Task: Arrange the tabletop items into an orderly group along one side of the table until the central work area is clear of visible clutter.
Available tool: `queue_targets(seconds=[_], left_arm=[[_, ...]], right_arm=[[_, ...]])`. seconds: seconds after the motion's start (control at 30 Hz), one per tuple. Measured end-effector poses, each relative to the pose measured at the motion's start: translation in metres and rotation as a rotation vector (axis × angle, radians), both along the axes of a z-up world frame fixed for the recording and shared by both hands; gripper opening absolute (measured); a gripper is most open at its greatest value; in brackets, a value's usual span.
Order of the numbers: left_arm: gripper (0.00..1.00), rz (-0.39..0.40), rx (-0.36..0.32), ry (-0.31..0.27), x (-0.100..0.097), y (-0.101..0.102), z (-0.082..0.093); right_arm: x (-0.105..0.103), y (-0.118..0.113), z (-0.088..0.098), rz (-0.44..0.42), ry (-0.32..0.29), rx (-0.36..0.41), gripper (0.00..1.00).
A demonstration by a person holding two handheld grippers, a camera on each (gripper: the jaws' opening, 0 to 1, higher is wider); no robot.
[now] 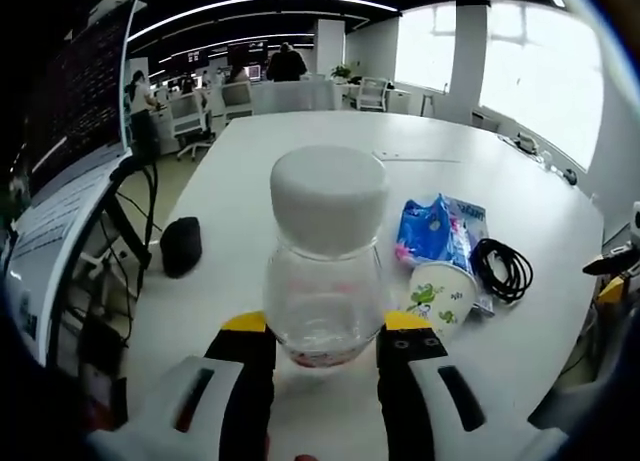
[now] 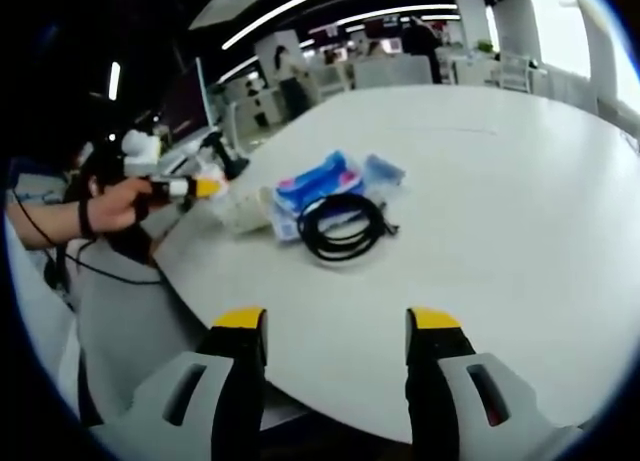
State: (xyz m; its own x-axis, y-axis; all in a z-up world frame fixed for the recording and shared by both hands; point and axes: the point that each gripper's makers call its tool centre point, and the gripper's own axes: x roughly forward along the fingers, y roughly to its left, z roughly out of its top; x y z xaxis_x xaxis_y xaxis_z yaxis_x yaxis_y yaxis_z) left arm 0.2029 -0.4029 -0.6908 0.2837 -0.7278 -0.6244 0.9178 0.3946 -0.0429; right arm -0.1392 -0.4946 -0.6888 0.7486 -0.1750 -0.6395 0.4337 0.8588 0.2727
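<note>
A clear plastic jar (image 1: 325,271) with a white lid stands on the white table (image 1: 300,141), right in front of the left gripper view's camera. My left gripper (image 1: 325,326) is shut on its lower body, one yellow-tipped jaw on each side. To the jar's right lie a blue packet (image 1: 440,231), a tipped paper cup (image 1: 440,293) and a coiled black cable (image 1: 503,269). In the right gripper view, my right gripper (image 2: 337,321) is open and holds nothing, near the table's edge, short of the cable (image 2: 345,226) and blue packet (image 2: 318,186). A hand holds the left gripper (image 2: 190,188) at the far left.
A small black object (image 1: 181,246) lies on the table left of the jar. A monitor (image 1: 75,91) on a stand rises at the left edge. The far half of the table (image 2: 500,181) is bare. Office chairs and people stand beyond it.
</note>
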Motion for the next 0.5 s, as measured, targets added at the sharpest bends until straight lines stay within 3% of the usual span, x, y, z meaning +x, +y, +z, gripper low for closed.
queue_targets(seconds=[0.5], left_arm=[[0.38, 0.019, -0.012, 0.014, 0.018, -0.022, -0.001]], right_arm=[[-0.002, 0.000, -0.003, -0.012, 0.009, 0.010, 0.54]])
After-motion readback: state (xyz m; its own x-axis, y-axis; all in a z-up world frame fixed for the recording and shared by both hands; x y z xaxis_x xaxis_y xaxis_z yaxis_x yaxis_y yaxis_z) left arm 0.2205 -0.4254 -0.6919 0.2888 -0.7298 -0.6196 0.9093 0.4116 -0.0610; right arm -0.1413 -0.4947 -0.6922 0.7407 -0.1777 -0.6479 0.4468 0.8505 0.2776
